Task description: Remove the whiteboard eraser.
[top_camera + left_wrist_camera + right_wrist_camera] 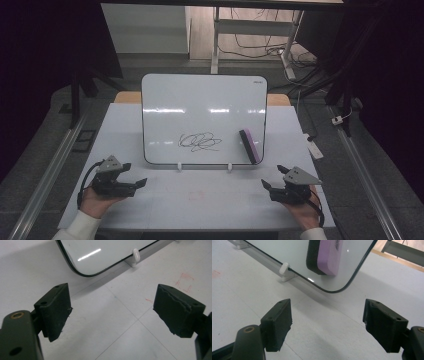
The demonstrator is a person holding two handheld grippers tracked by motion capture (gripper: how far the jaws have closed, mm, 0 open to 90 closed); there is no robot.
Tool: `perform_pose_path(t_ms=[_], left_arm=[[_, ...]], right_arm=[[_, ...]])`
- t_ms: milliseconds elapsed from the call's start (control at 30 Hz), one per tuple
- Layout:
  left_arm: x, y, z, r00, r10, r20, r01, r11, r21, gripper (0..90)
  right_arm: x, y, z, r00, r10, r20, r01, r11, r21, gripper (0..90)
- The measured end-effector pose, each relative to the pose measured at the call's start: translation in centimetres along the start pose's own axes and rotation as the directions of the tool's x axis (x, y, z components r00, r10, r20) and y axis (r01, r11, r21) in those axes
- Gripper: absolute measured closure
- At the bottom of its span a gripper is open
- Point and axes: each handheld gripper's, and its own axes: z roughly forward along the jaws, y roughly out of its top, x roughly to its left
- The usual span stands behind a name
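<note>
A whiteboard (204,117) stands on the bench (200,192) with a black scribble (199,142) on it. A purple eraser (250,145) sticks to the board's lower right. The left gripper (134,175) and right gripper (273,177) rest on the bench below it, fingers wide open and holding nothing.

I count one whiteboard (204,107) standing on the tabletop (200,195), one black scribble (199,142) on it, one purple eraser (251,146) stuck to it, two white clip feet (179,166) under it, and two grippers, left gripper (134,176) and right gripper (273,178).
</note>
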Motion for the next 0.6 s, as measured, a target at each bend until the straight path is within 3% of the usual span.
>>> perform_pose_path(t_ms=[600], left_arm=[[-0.08, 0.04, 0.1, 1.0, 0.002, 0.002, -0.002, 1.0, 0.004, 15.4]], right_arm=[[-0.03, 0.18, -0.2, 0.9999, 0.004, 0.013, -0.004, 1.0, -0.008, 23.2]])
